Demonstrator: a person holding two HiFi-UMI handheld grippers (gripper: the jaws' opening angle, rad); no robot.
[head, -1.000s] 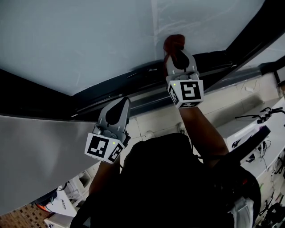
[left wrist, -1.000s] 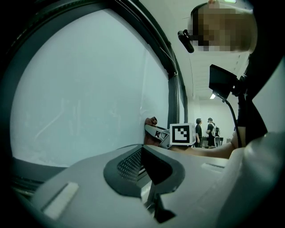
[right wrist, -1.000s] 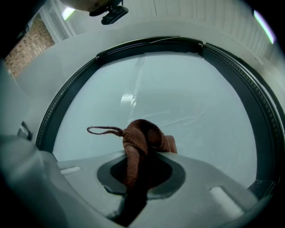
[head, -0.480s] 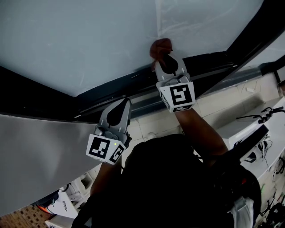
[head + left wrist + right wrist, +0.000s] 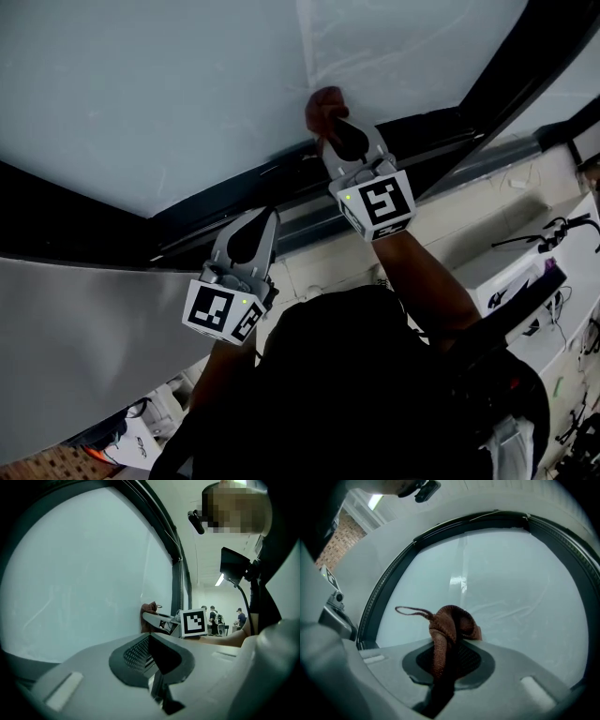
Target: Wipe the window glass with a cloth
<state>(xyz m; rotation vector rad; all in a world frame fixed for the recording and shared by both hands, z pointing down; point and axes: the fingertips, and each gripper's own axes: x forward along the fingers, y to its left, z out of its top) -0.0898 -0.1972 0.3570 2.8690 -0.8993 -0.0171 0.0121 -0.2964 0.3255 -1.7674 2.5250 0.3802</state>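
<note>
The right tool (image 5: 336,129) is pinching a brown cloth (image 5: 322,100) between its jaws. The bunched cloth is sticking out past the tips and touching the pale window glass (image 5: 178,84), just above the dark frame (image 5: 225,192). The left tool (image 5: 251,231) is hovering lower, its jaws pressed together on nothing.

Soft, even pale light glows through the window glass (image 5: 169,84), leaving the person's dark clothing (image 5: 356,394) nearly black. Both gripper views bulge and darken toward the edges. A ceiling light (image 5: 220,579) shines far behind; a bright streak (image 5: 458,584) glares on the glass.
</note>
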